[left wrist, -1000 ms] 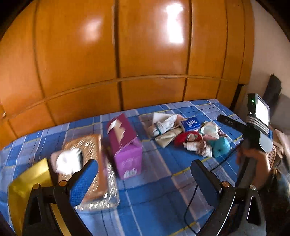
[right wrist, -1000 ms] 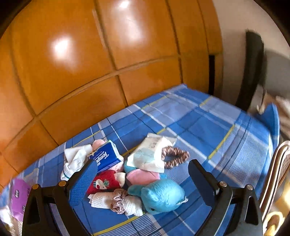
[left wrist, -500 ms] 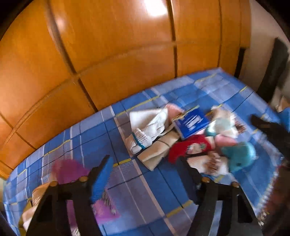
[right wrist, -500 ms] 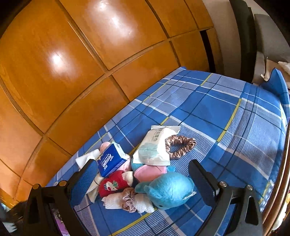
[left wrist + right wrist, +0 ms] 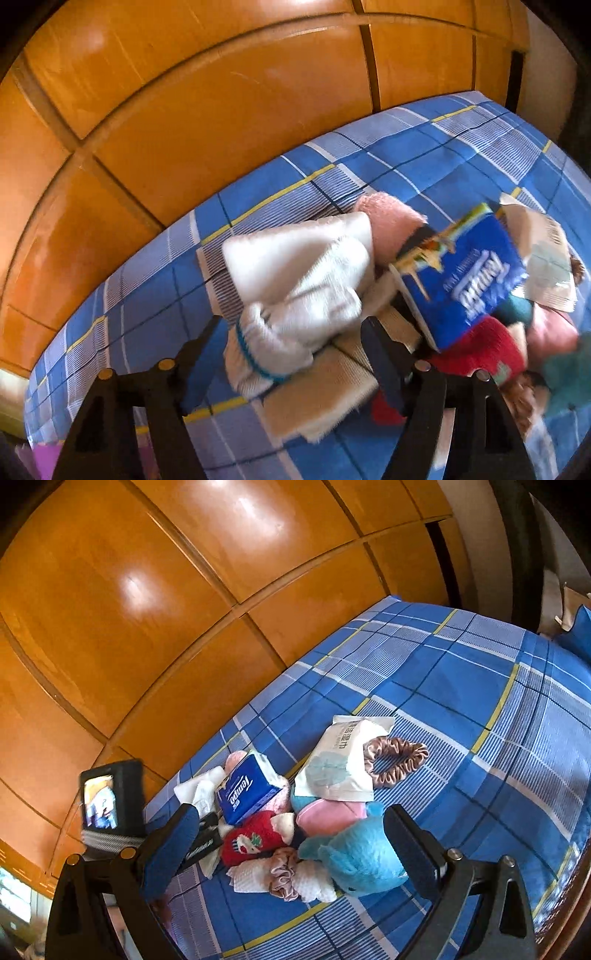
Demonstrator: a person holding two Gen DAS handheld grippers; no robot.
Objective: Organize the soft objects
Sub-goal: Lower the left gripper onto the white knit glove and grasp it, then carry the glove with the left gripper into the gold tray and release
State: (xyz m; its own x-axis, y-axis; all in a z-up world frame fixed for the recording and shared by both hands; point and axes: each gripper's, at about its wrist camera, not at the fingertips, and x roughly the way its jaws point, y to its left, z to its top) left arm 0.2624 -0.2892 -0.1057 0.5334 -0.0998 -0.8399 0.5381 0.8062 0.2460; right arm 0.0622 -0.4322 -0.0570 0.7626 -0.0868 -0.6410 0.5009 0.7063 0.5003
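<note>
A pile of soft things lies on the blue plaid bedsheet (image 5: pixel 424 162). My left gripper (image 5: pixel 291 354) points down at it, jaws opening, with a white sock with a teal stripe (image 5: pixel 295 306) lying between the fingers; the pads do not press it. A beige folded cloth (image 5: pixel 321 398) lies under the sock, and a blue tissue pack (image 5: pixel 461 273) and a red sock (image 5: pixel 480 347) sit to the right. My right gripper (image 5: pixel 295 849) hangs open above the red sock (image 5: pixel 255 838), a teal plush (image 5: pixel 358 856) and a pink scrunchie (image 5: pixel 284 875).
Orange wooden wardrobe panels (image 5: pixel 184 590) close off the far side of the bed. A white wipes pack (image 5: pixel 340 764) and a brown satin scrunchie (image 5: pixel 395 760) lie behind the pile. The left gripper's phone (image 5: pixel 107 801) stands at the pile's left. Open sheet (image 5: pixel 480 686) extends right.
My left gripper swung right and down from the purple tissue box to the pile, its jaws narrower than at first, and now straddles the white sock. It has entered the right wrist view.
</note>
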